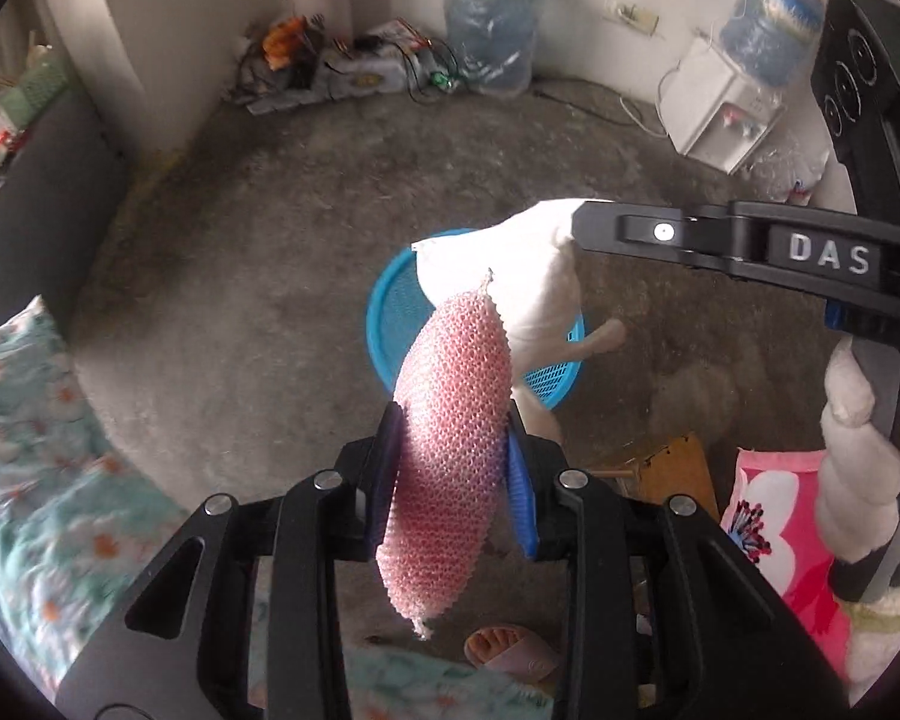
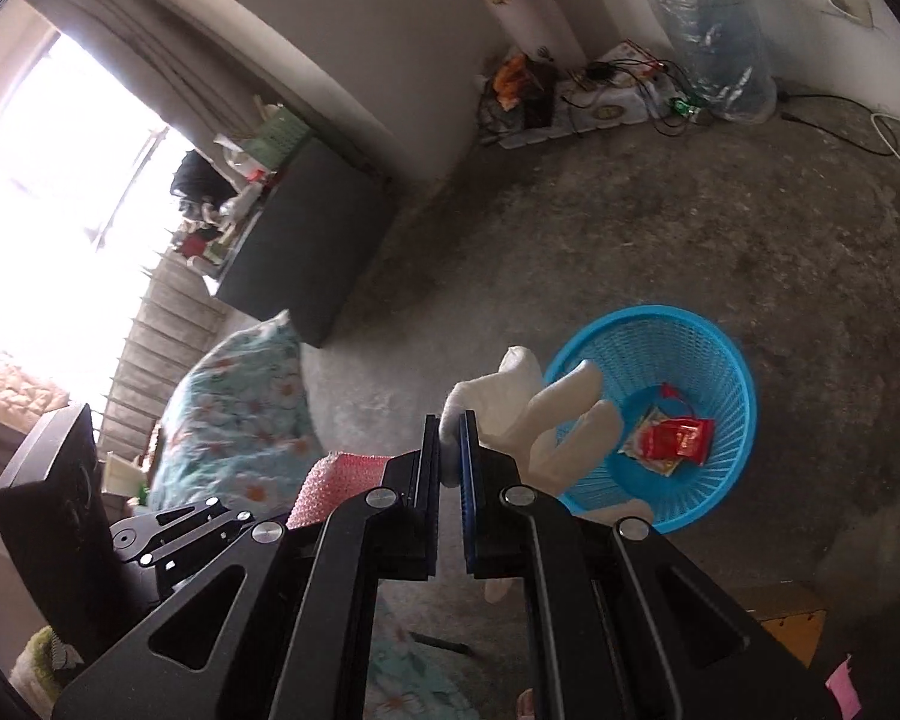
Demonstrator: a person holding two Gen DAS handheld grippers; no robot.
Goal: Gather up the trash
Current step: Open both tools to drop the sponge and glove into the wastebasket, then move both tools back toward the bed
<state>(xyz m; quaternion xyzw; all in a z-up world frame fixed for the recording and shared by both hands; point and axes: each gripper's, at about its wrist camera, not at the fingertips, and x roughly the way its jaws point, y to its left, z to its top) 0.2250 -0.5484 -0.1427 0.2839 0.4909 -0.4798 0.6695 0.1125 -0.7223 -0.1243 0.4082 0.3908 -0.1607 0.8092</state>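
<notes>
**Two pieces in hand, basket just ahead**

My left gripper [image 1: 453, 468] is clamped around the middle of a pink foam net sleeve [image 1: 450, 450], which stands up between the pads and hangs out below them. My right gripper [image 2: 450, 450] has its jaws nearly together, pinching the edge of a white glove [image 2: 528, 414]; the glove's fingers dangle forward over the rim of the blue basket [image 2: 726, 348].

From the left view, the net sleeve lines up in front of the basket [image 1: 390, 312] but looks short of it, with the basket lower down on the floor beyond the tip. The glove is the closer of the two and already overlaps the opening.

Inside the basket lies a red wrapper [image 2: 675, 438], so I judge some trash is already collected. Left to do: bring both pieces over the opening and let go, glove first by the look of it. Farther off, a flowered quilt [image 2: 234, 408] and a water jug [image 2: 711, 36] sit well away from the basket.
</notes>
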